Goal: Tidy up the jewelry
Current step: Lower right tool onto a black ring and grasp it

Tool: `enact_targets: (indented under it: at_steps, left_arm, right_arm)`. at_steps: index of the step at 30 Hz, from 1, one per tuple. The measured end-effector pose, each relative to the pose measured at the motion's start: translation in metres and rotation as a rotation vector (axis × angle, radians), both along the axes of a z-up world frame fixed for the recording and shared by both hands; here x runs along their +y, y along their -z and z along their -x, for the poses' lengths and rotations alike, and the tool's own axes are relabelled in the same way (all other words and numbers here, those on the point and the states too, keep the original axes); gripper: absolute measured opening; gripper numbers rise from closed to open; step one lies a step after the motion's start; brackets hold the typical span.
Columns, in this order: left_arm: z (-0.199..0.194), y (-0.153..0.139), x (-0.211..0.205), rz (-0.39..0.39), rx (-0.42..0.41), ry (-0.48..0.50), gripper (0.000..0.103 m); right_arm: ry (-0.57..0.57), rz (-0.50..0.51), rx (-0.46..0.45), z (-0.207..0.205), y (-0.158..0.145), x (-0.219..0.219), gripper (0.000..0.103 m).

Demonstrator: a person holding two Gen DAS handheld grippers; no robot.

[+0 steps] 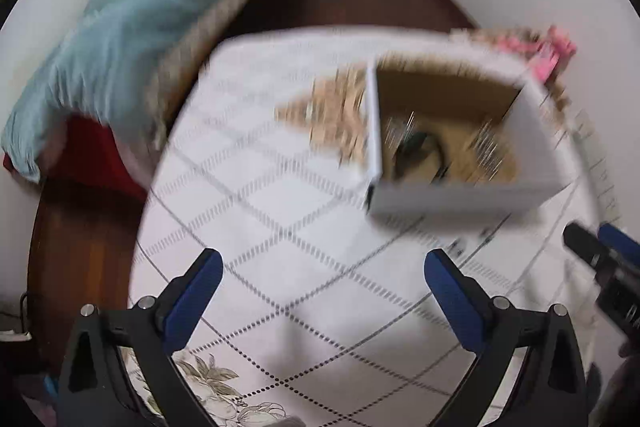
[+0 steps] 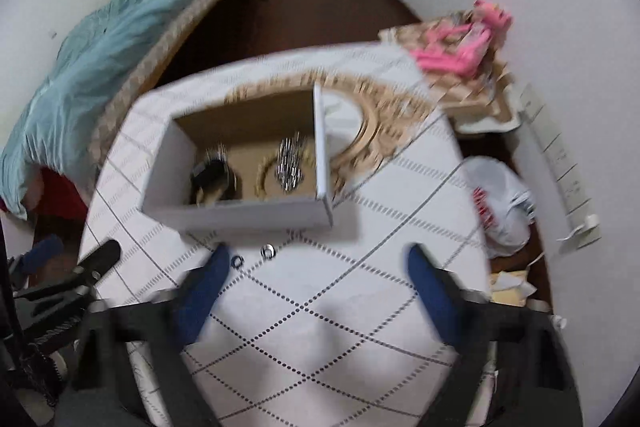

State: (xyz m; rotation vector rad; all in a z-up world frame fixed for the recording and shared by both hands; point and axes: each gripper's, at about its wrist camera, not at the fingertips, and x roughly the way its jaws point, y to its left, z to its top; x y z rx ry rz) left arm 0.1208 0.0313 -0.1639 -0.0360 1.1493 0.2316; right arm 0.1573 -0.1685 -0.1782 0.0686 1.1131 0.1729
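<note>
A white cardboard box (image 2: 240,217) with a brown inside stands on the white quilted table (image 2: 320,307). In it lie a silver chain pile (image 2: 290,163), a dark item (image 2: 212,173) and a gold hoop. Two small silver rings (image 2: 267,251) lie on the cloth just in front of the box. My right gripper (image 2: 320,263) is open and empty, just short of the rings. My left gripper (image 1: 324,267) is open and empty, left of the box (image 1: 460,197). The right gripper's fingers (image 1: 600,251) show at the left view's right edge. Both views are blurred.
A round gold-framed mirror (image 2: 360,131) lies behind the box. A bed with a teal blanket (image 2: 100,59) is on the left. Pink items (image 2: 460,43) sit on a side stand at right, a plastic bag (image 2: 500,203) on the floor below.
</note>
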Motion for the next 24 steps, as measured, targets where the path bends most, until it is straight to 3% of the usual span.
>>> enact_targets:
  at_steps: [4,9,14,16,18,24]
  left_arm:
    - [0.002,0.037,0.01,-0.005,0.083,-0.033,0.103]
    - [0.002,0.055,0.019,-0.009,0.119,-0.06,0.103]
    - [0.003,0.059,0.028,-0.012,0.127,-0.073,0.103]
    - [0.001,0.058,0.03,-0.007,0.127,-0.078,0.103]
    - [0.001,0.057,0.028,-0.009,0.123,-0.075,0.103]
    - [-0.002,0.05,0.005,0.028,0.088,-0.022,0.103]
  right_arm:
    - [-0.04,-0.042,0.03,-0.005,0.038,0.018,0.06]
    - [-0.077,-0.024,0.026,-0.012,0.064,0.045,0.06]
    - [-0.087,0.046,0.003,-0.017,0.071,0.06,0.044]
    - [-0.091,0.073,-0.009,-0.016,0.07,0.064,0.023]
    - [-0.098,0.072,-0.016,-0.015,0.07,0.063,0.013]
    - [-0.036,0.015,-0.048,-0.007,0.053,0.028,0.013]
